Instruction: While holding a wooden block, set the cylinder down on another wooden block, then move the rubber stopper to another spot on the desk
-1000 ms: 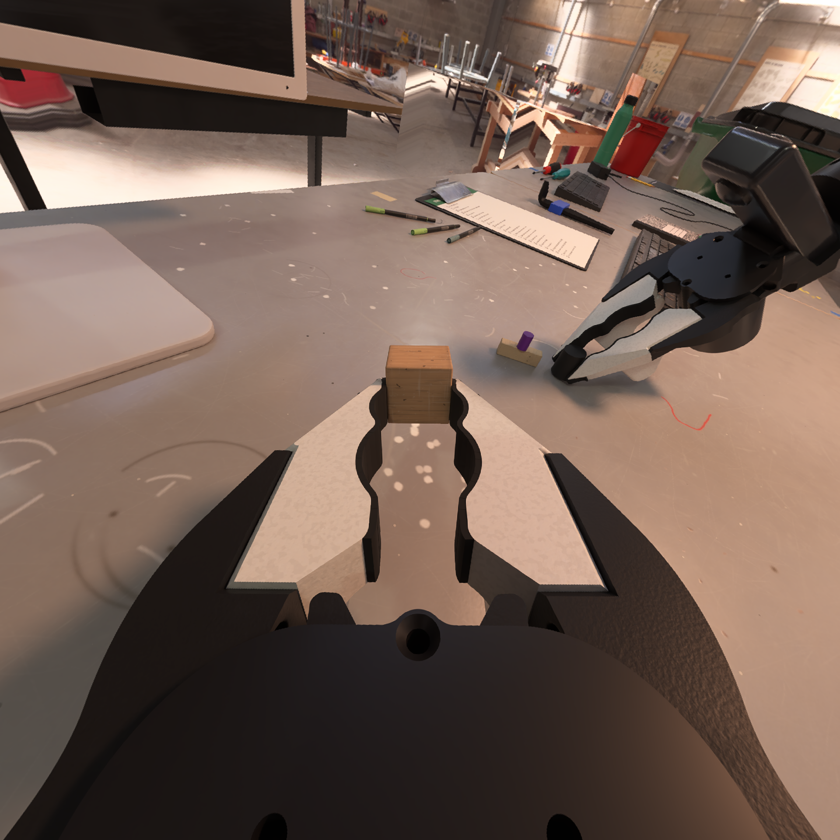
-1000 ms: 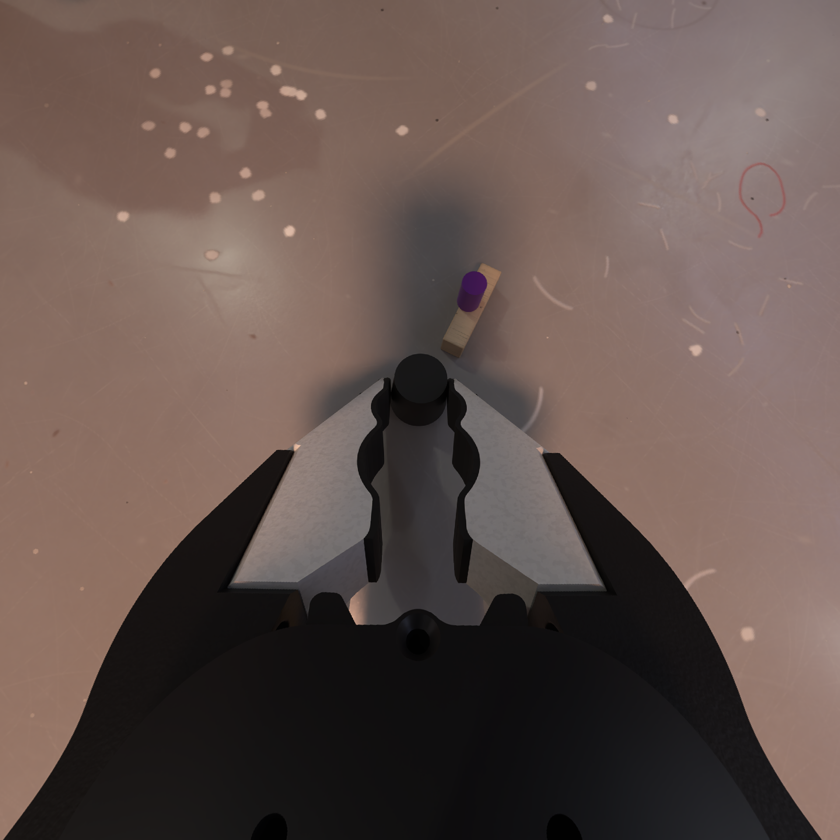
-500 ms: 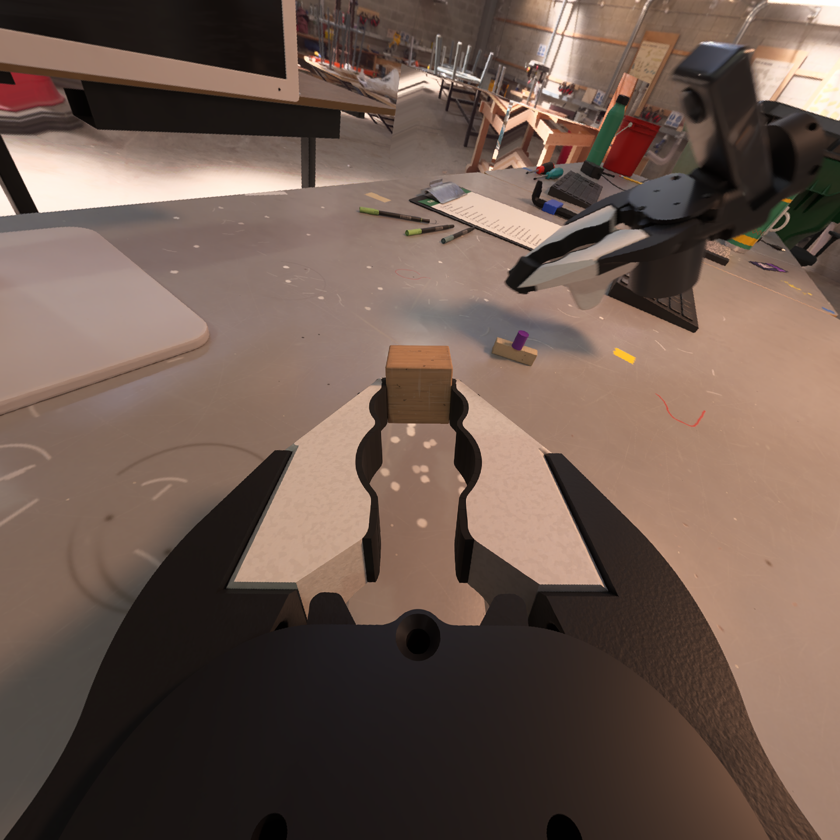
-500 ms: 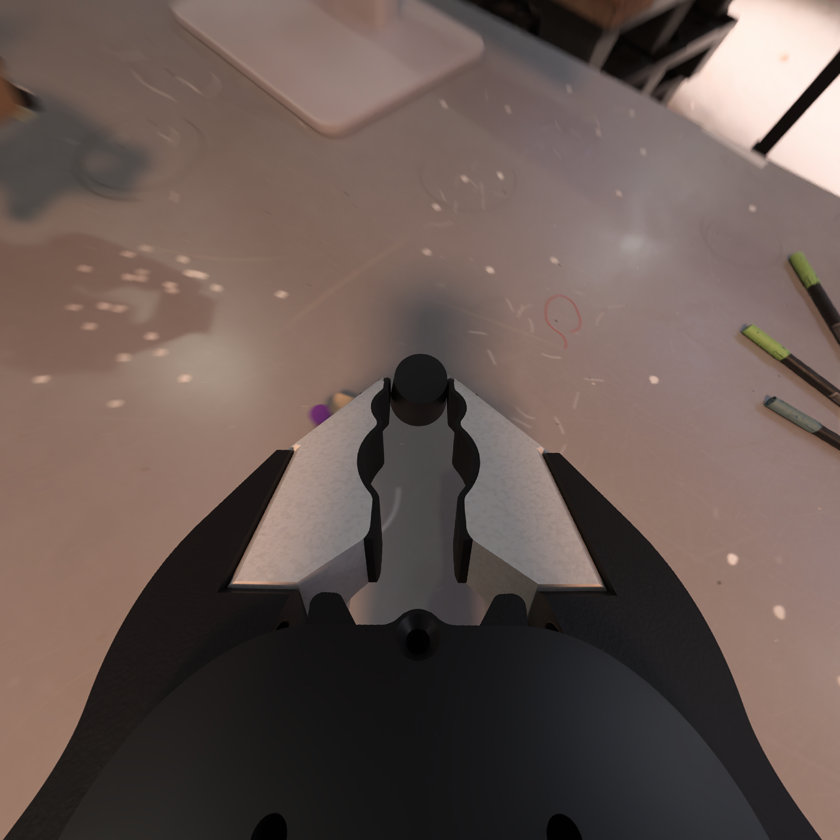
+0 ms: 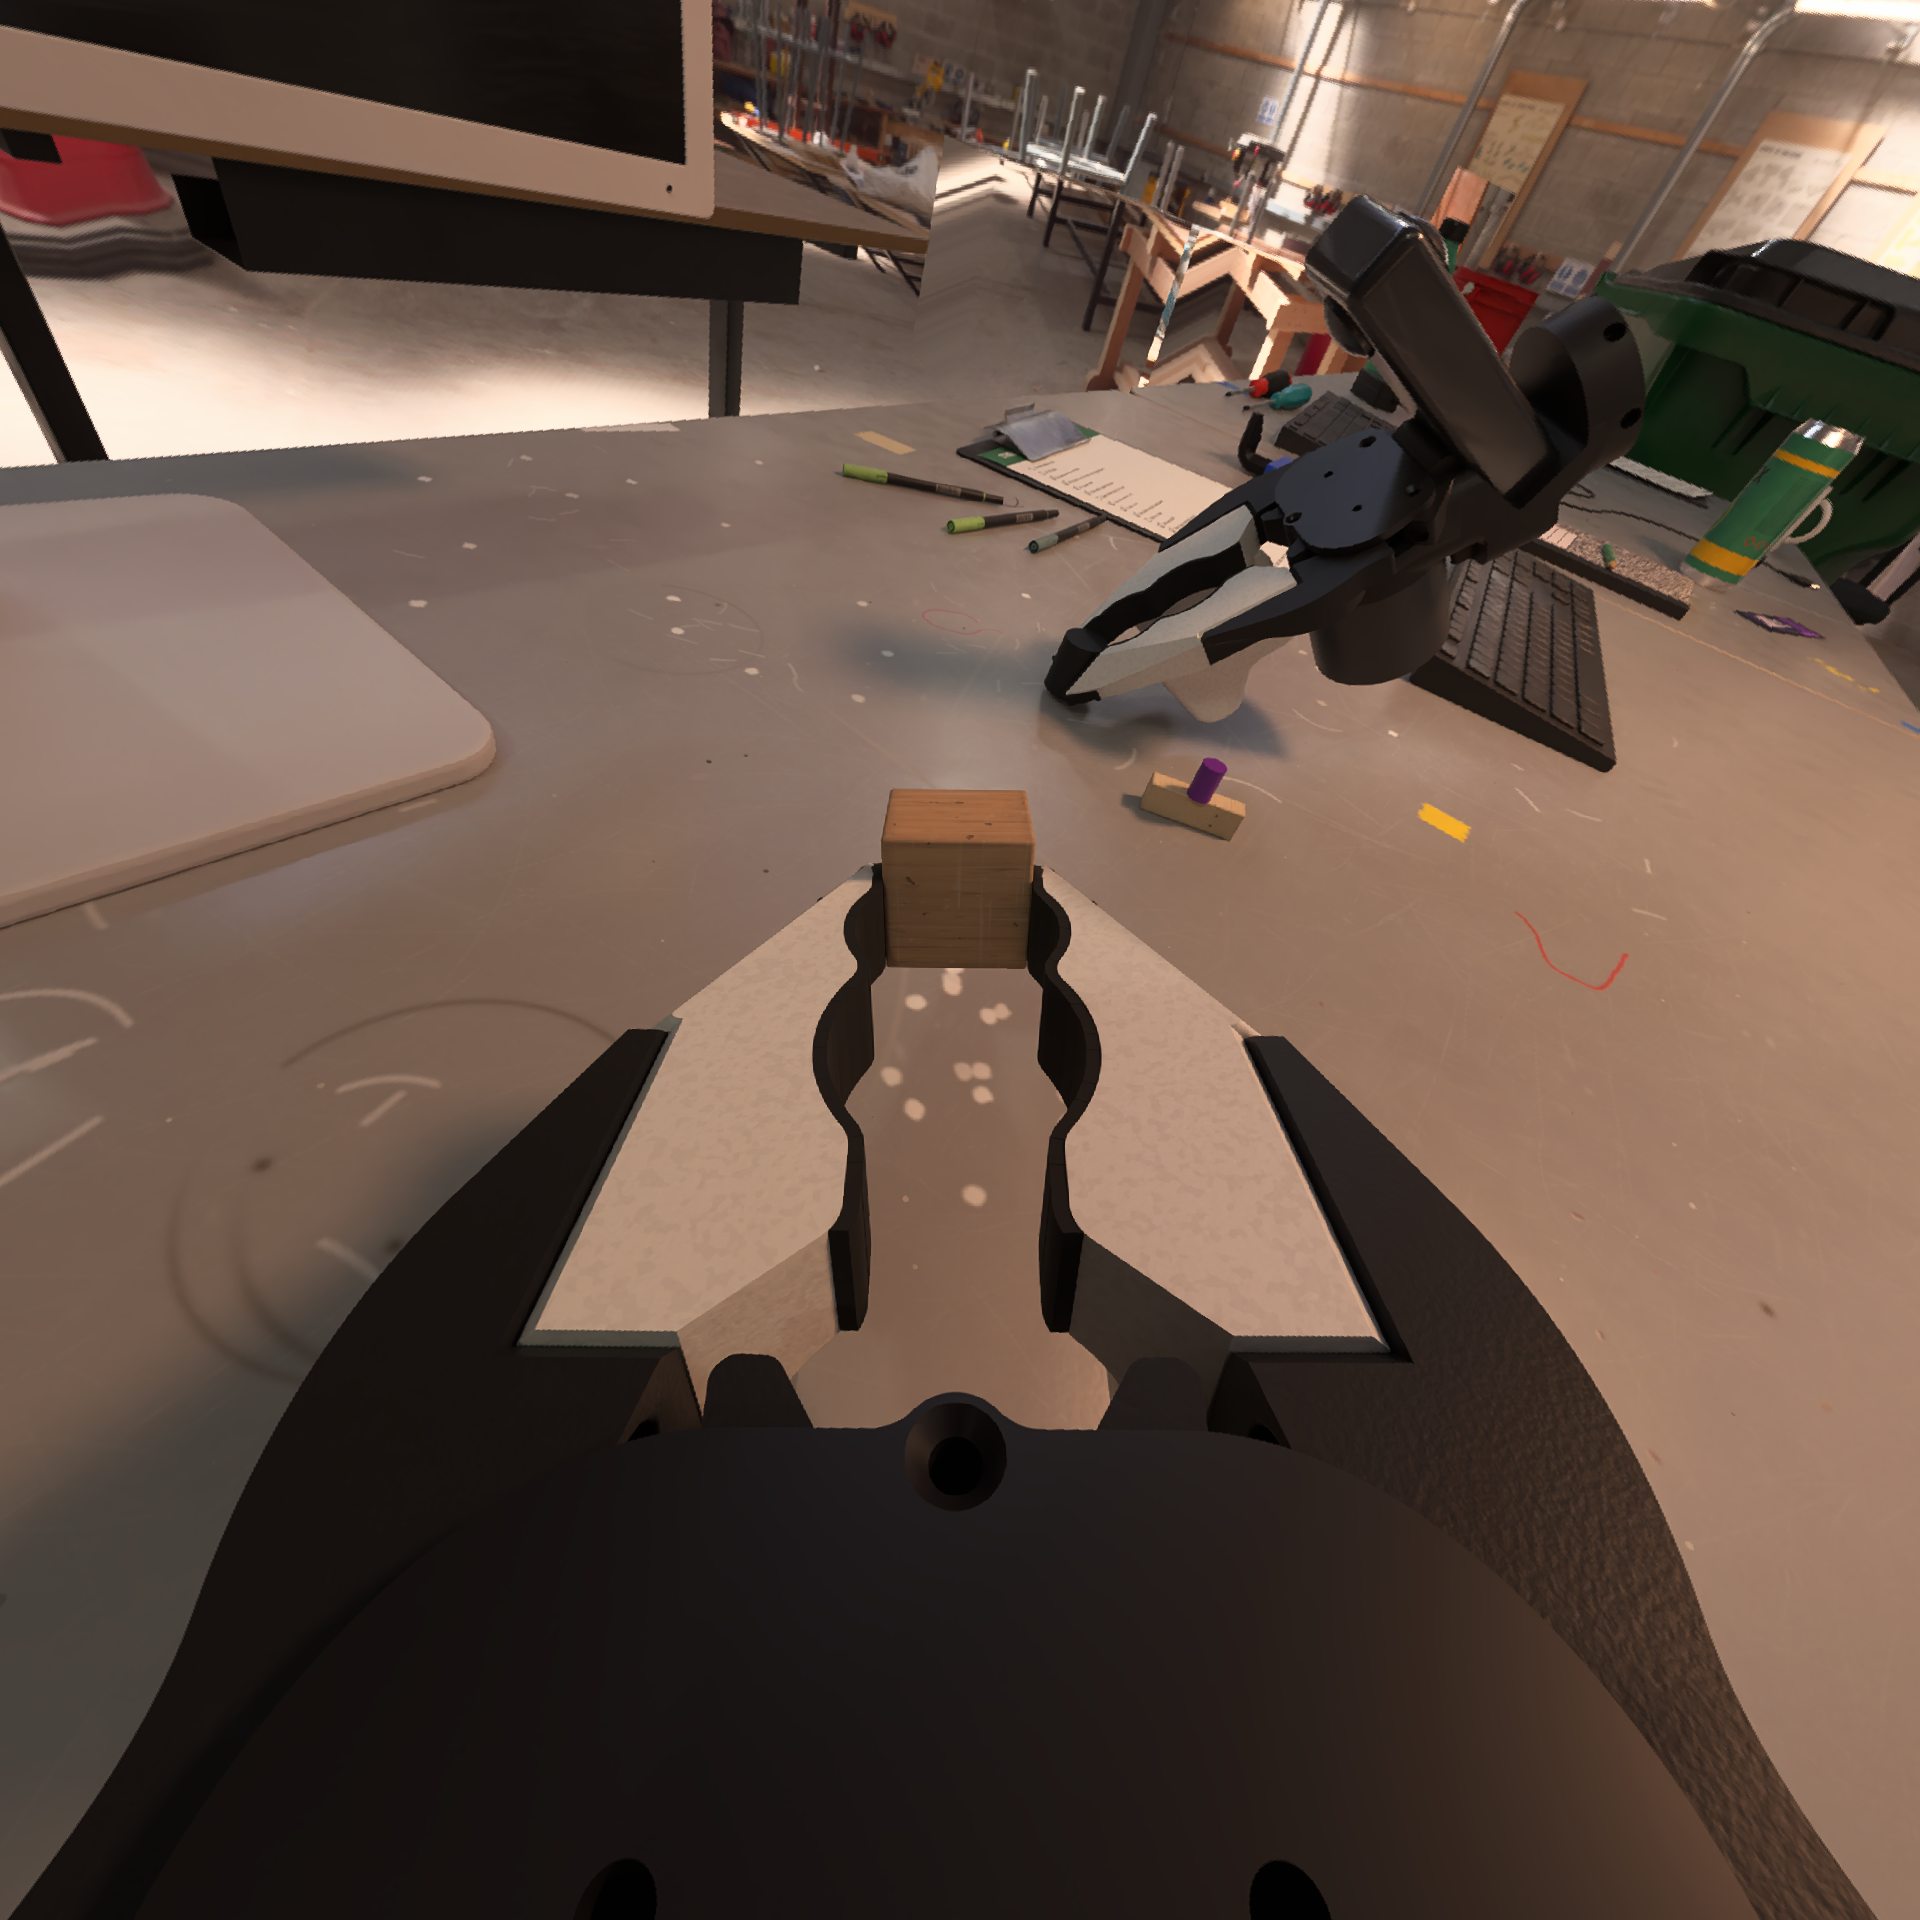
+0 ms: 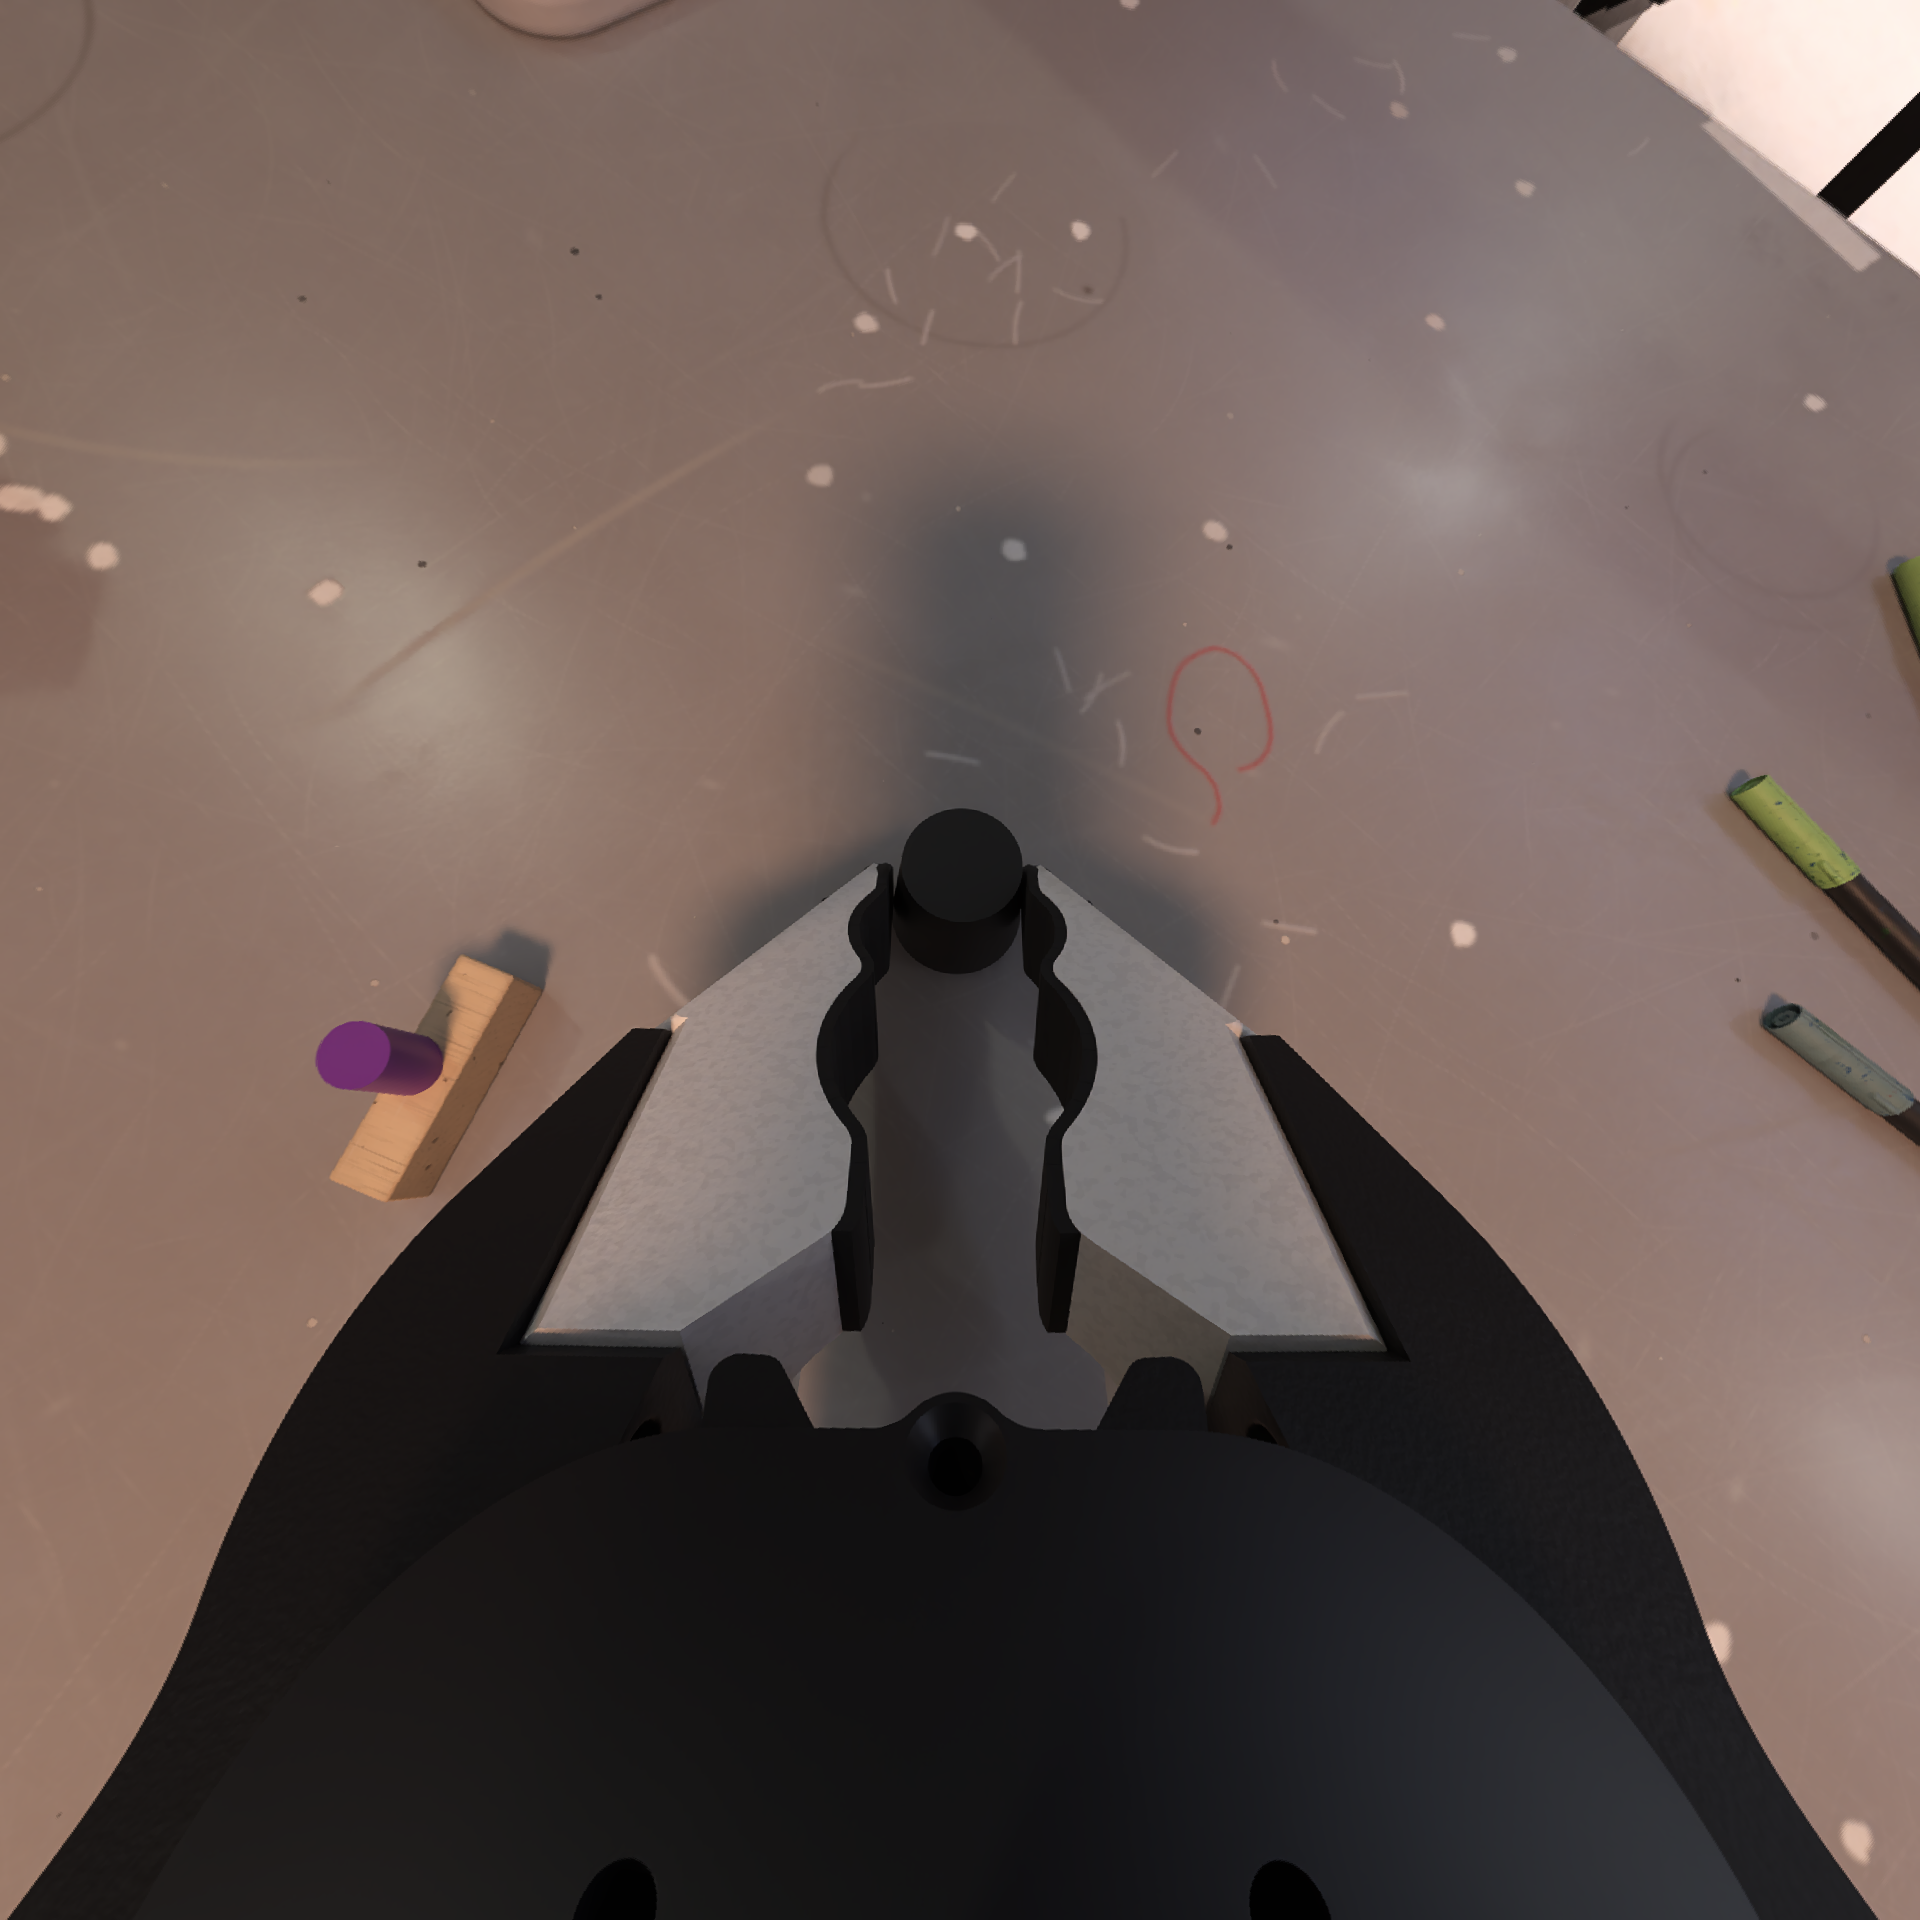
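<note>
Left wrist view: clipboard (image 5: 1101, 480) with printed sheet, writing illegible.

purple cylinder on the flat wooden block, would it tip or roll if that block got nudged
The purple cylinder stands upright on the narrow flat wooden block, unsecured as far as I can see, so a nudge would probably topple it. Its round sides suggest it would then roll across the desk. It looks small, likely light.

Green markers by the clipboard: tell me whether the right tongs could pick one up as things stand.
Probably not yet. The right tongs are shut on the black rubber stopper, so nothing else fits between them. The desk toward the green markers looks unobstructed once the stopper is released.
</note>
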Robot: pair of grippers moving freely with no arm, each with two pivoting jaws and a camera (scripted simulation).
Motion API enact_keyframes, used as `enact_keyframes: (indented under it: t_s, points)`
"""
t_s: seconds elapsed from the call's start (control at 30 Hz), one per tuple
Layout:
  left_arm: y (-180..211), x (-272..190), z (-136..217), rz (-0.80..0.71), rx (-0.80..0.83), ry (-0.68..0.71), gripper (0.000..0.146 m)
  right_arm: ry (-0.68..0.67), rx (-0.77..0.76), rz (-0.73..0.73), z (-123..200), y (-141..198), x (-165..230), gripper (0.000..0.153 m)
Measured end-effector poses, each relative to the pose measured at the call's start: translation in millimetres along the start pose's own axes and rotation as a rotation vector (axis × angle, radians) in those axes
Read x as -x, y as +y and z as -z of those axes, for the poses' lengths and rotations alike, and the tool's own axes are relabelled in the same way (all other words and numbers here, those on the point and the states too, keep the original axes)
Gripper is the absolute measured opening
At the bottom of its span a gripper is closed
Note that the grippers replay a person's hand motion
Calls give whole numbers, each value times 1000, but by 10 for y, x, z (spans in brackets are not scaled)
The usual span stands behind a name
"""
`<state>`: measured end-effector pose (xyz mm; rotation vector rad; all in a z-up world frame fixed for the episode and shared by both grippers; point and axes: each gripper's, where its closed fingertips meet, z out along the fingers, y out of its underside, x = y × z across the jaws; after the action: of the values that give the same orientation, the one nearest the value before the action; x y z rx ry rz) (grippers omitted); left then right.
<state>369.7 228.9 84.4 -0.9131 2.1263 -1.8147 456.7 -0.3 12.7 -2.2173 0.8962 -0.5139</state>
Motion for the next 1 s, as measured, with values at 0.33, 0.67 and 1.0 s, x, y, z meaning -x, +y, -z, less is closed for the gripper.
enact_keyframes:
  t_s: [0.33,0.67,1.0]
  points:
    - [23,1,-20,-6,18,-7,26,-15,-11,17,-2,-10,80,24]
    - [36,-51,-28,-46,25,1,26,-220,-156,14,470,-268,768,24]
    - [60,-100,-43,-78,40,13,26,-404,-8,115,364,66,1765,24]
